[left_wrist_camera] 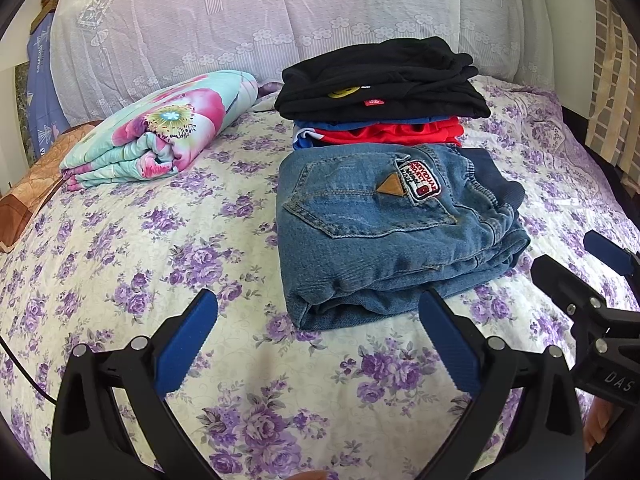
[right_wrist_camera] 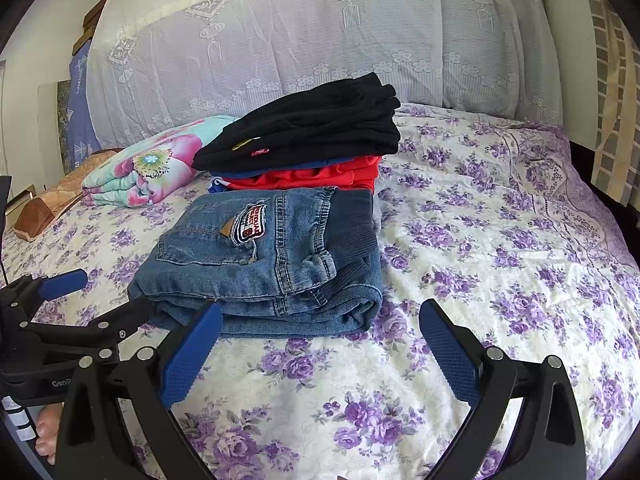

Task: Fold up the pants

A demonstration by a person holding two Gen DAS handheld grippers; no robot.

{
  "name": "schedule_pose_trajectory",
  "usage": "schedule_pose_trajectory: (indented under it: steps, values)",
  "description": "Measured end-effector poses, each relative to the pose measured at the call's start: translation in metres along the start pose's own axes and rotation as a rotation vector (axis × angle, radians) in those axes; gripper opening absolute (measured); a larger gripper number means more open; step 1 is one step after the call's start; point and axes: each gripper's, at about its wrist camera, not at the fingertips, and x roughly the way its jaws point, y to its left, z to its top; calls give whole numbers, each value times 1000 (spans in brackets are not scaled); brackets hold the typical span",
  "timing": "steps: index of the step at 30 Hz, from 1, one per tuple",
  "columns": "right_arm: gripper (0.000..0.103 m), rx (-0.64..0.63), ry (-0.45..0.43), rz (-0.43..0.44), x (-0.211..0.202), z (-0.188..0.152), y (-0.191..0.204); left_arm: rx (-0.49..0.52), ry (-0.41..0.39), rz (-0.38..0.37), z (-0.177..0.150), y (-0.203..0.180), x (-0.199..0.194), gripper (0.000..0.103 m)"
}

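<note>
Folded blue jeans (left_wrist_camera: 384, 232) (right_wrist_camera: 260, 264) lie flat on the bed, with a back pocket and a sewn patch facing up. My left gripper (left_wrist_camera: 320, 312) is open just short of the jeans' near edge, its right fingertip (left_wrist_camera: 432, 304) against that edge. Nothing sits between its fingers. My right gripper (right_wrist_camera: 320, 320) is open too, at the jeans' near right corner, and its left fingertip (right_wrist_camera: 212, 316) overlaps the denim edge. Each gripper shows in the other's view: the right gripper (left_wrist_camera: 564, 254) at the jeans' right, the left gripper (right_wrist_camera: 112, 294) at their left.
Behind the jeans is a stack of folded clothes, black (left_wrist_camera: 380, 80) (right_wrist_camera: 304, 128) over blue and red (left_wrist_camera: 400, 132). A folded floral blanket (left_wrist_camera: 160, 132) (right_wrist_camera: 148, 168) lies at the back left. Lace-covered pillows (left_wrist_camera: 280, 12) line the headboard. The purple floral bedspread (left_wrist_camera: 140, 240) (right_wrist_camera: 500, 240) stretches to both sides.
</note>
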Motion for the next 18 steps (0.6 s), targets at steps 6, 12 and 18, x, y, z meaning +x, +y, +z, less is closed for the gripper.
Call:
schedule_pose_trajectory:
  steps: [6, 12, 18]
  values:
    - [99, 0, 1, 1, 0, 0, 0, 0, 0, 0, 0, 0, 0, 98]
    - [99, -1, 1, 2, 0, 0, -1, 1, -1, -1, -1, -1, 0, 98]
    - [99, -1, 0, 2, 0, 0, -1, 0, -1, 0, 0, 0, 0, 98]
